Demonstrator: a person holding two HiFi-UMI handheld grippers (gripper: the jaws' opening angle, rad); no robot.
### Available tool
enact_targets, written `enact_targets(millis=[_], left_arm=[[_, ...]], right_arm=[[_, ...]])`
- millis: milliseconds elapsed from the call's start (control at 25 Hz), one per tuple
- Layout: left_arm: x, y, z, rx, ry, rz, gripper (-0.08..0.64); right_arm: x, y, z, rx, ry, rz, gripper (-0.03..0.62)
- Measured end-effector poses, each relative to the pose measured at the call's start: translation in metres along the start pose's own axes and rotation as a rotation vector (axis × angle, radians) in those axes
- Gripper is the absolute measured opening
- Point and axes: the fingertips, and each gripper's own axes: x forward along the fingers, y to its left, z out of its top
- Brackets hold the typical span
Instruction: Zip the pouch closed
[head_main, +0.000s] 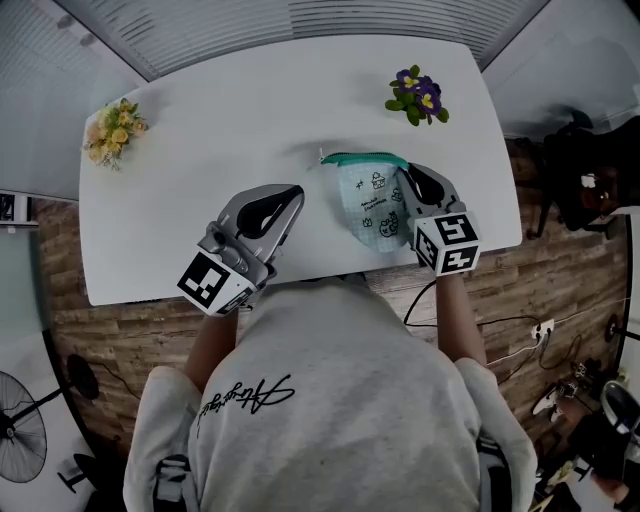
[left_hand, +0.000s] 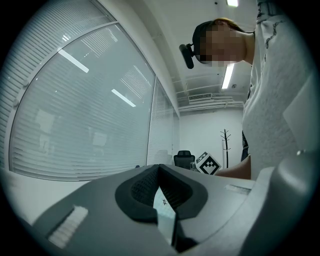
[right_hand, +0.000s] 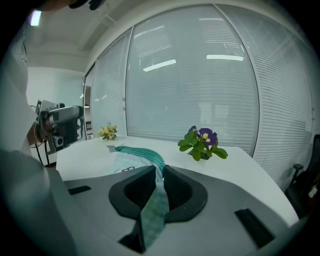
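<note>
While the right gripper (head_main: 410, 180) pinched the teal zip pouch (head_main: 366, 205) by its right edge near the white table's (head_main: 200, 120) front, the left gripper (head_main: 293, 193) (jaws fully closed) sat just beside it.

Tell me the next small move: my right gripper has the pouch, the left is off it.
Probably lower the right gripper and open it, leaving the pouch on the table. The teal zipper looks closed along its visible length, its pull at the far end, and the shut left gripper is clear of the pouch. The teeth inside the jaws are hidden.
</note>
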Motion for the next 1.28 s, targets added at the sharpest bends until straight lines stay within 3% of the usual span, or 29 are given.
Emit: enact_targets(millis=[880, 1280], left_arm=[[0.002, 0.018, -0.033, -0.059, 0.087, 0.052, 0.002], [0.022, 0.028, -0.062, -0.123, 0.145, 0.024, 0.169]], right_arm=[[-0.025, 0.008, 0.045, 0.037, -0.144, 0.013, 0.051], [-0.039, 0.014, 0.068, 0.100, -0.226, 0.063, 0.051]])
